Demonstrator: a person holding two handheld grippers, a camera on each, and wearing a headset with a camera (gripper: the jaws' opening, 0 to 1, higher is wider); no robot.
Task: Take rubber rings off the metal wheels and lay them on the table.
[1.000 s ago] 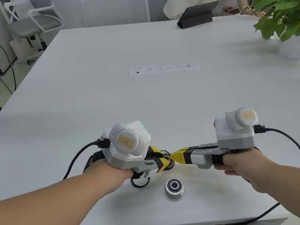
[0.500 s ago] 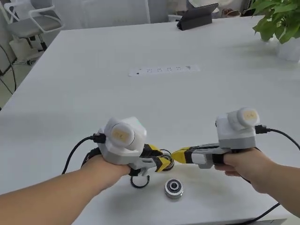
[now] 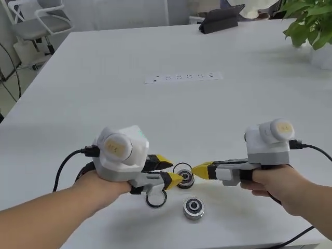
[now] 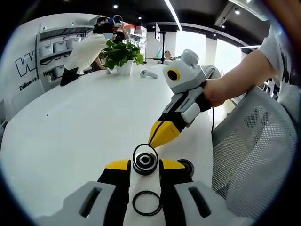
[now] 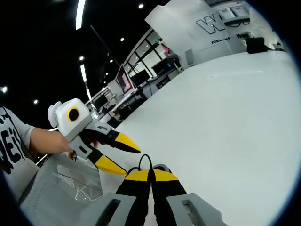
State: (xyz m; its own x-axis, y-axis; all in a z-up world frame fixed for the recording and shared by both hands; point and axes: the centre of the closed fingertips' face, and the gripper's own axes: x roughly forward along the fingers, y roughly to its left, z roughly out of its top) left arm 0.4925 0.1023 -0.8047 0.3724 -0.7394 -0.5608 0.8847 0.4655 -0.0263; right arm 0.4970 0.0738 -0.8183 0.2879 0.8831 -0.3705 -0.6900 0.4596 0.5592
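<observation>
The left gripper (image 4: 144,165) is clamped on a metal wheel (image 4: 144,161). The wheel is held by its rim between the two yellow jaw tips, with its hub turned towards that gripper's camera. In the head view it is seen near the front edge of the white table (image 3: 104,98).

The right gripper (image 5: 150,174) is set opposite, almost tip to tip with the left one. Its jaws are pressed together on a black rubber ring (image 5: 143,162), which is seen as a thin loop rising from between the tips. In the left gripper view the loop stands above the wheel's upper edge and meets the tip of the right gripper. How much of the ring is seated on the wheel cannot be told.

A second rubber ring (image 3: 155,199) is laid flat on the table, just below the left gripper's jaws. A second metal wheel (image 3: 193,206) lies flat just beside it, towards the right gripper and apart from the ring. Both are nearer the front edge than the held wheel.

Further back, a white power strip (image 3: 184,77) is set into the middle of the table. A dark tablet (image 3: 220,18) is propped at the far edge, and a leafy plant (image 3: 310,23) stands at the far right corner. A black cable (image 3: 65,168) trails from the left gripper across the table.
</observation>
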